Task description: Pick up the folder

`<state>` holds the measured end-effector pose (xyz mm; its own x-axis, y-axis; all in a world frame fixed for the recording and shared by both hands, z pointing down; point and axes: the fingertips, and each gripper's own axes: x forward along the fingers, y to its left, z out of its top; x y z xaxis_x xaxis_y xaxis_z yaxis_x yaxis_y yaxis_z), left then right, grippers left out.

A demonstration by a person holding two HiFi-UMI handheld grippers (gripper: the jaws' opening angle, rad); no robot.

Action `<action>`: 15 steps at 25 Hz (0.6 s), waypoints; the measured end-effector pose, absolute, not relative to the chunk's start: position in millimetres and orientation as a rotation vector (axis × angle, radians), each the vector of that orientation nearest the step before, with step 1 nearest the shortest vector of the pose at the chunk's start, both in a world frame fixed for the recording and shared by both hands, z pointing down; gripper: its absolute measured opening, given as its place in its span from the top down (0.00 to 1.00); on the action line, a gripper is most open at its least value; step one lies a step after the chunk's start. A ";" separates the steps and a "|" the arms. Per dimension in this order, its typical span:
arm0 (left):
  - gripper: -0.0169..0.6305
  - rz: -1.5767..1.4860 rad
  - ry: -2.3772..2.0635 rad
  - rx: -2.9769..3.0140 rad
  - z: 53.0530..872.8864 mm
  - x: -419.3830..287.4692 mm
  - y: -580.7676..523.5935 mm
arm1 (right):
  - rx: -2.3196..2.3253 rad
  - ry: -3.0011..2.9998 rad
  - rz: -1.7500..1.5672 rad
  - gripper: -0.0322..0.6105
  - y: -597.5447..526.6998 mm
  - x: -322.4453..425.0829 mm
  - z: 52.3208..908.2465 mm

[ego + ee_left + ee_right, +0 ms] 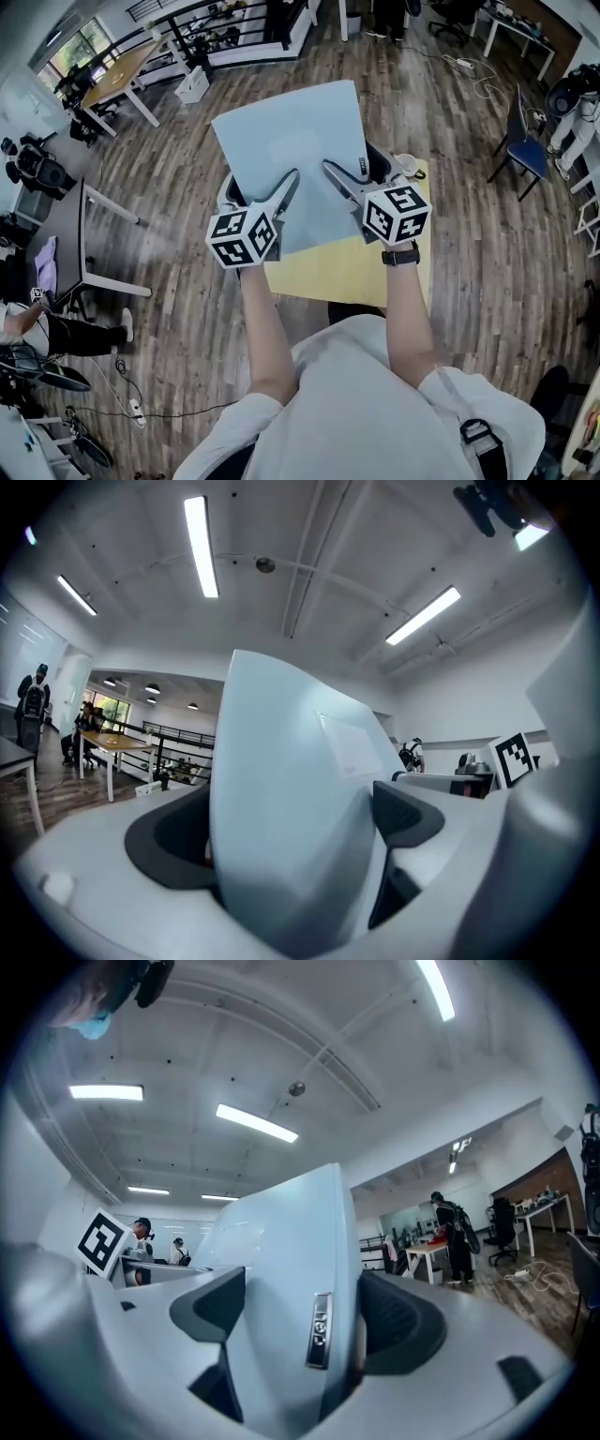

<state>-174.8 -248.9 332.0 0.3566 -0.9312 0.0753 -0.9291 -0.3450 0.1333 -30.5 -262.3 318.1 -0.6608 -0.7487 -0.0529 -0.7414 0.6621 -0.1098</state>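
Pale blue folder [291,150] held over a yellow table [347,270], left gripper [285,190] clamped on its lower left edge, right gripper [336,178] clamped on its lower right, wood-plank floor [487,253], open office, wooden desk [117,73], blue chair [525,150].

What the folder and the marker cubes keep out of sight

In the head view the folder [291,155] covers most of the yellow table [347,267]. A dark object [380,161] and a white round thing [406,164] beyond it show only in part, too little to name. The cubes of the left gripper [289,183] and right gripper [336,173] conceal both hands. In the left gripper view the folder blocks the middle of the room and its near part is blurred. In the right gripper view the print on its small metal plate [319,1330] is unreadable.
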 end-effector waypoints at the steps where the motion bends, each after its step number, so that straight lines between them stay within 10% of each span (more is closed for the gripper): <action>1: 0.15 -0.028 -1.707 2.479 327.1 -172.6 -246.7 | -1.245 2.764 -0.097 0.38 -259.3 -28.1 314.2; 15: 0.15 -0.118 -1.751 2.603 308.1 -159.1 -233.3 | -1.252 2.735 0.054 0.38 -242.0 -15.5 297.5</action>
<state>-159.1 -233.3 308.1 0.3749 -0.9250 -0.0612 -0.9249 -0.3777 0.0432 -15.5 -242.0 297.5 -0.6463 -0.7510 -0.1356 -0.7557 0.6545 -0.0228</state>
